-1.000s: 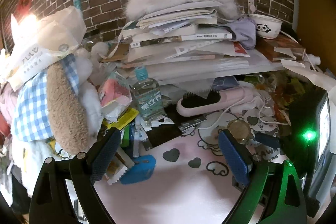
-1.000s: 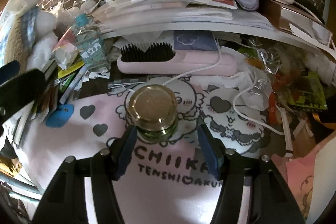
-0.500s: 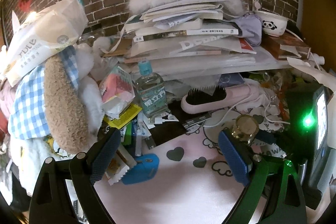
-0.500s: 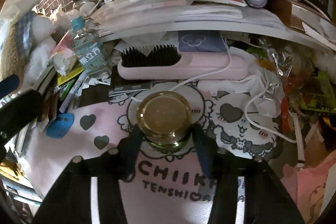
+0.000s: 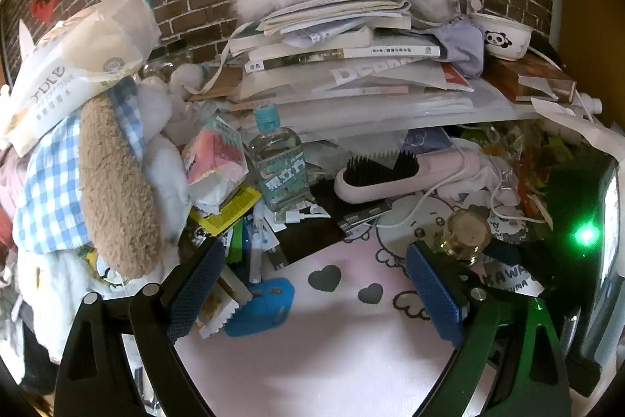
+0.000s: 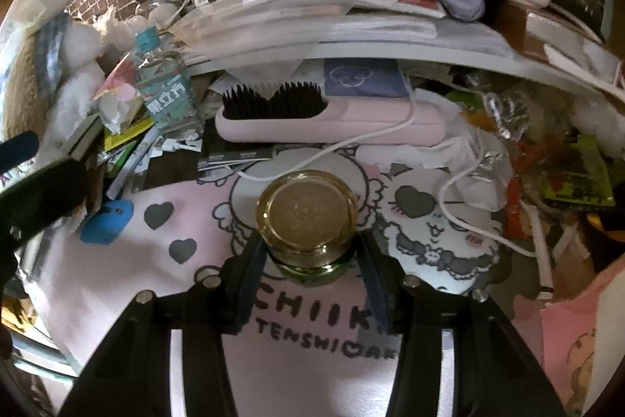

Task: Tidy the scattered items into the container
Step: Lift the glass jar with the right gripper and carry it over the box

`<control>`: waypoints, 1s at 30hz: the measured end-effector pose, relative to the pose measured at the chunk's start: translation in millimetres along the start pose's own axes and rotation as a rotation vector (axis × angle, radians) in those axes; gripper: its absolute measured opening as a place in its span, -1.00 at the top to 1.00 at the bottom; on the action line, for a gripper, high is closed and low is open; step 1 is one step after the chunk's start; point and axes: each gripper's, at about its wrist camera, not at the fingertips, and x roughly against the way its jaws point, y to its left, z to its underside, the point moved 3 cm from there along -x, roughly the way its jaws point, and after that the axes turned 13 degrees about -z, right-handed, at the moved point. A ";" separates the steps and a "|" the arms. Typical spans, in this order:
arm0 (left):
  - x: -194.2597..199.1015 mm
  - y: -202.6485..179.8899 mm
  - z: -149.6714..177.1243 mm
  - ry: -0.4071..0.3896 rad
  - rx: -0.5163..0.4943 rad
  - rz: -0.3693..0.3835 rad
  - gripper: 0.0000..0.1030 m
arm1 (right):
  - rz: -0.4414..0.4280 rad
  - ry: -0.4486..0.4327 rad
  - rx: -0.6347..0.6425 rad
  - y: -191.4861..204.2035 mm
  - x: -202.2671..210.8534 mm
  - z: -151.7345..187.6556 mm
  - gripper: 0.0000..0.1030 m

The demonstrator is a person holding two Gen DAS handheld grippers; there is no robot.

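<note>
Glass, by the look of it: the small jar (image 6: 306, 221) with the gold lid sits clamped between the right gripper (image 6: 308, 260) jaws, held at its body just below the lid. It is probably thick-walled, rigid, fairly weighty for its size and smooth enough to slip, and it could crack if dropped, so the flat pads belong on the straight sides under the lid rim, not on the lid itself. Whether it is clear of the mat I cannot tell

Under and ahead of both tools lies a soft pink printed mat (image 6: 312, 370), smooth and slightly glossy. The left gripper (image 5: 312, 296) stands wide with nothing between its knurled blue pads; the jar shows just beyond its right finger, and a flat blue plastic piece (image 5: 265, 303) lies near its left finger

Further ahead: a white cable (image 6: 351, 143), a pink hard-shell brush (image 6: 332, 120) with black bristles, a clear bottle (image 5: 279, 167), crumpled wrappers, then stacked books (image 5: 336, 57). No container is visible
</note>
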 end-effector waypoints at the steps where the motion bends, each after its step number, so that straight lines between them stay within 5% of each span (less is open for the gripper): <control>1: 0.8 0.1 0.2 -0.001 0.000 0.000 -0.80 | 0.015 -0.004 0.007 0.3 1.7 0.2 0.14; 11: 22.2 11.7 -2.9 -0.030 0.033 -0.016 -0.80 | 0.158 -0.081 0.119 14.1 35.8 -3.1 0.14; 22: 50.1 30.9 -4.3 -0.067 0.071 -0.035 -0.80 | 0.218 -0.164 0.223 41.0 75.5 -13.9 0.14; 30: 70.7 17.5 -12.0 -0.106 0.065 0.015 -0.80 | 0.288 -0.232 0.226 30.1 113.9 -19.8 0.14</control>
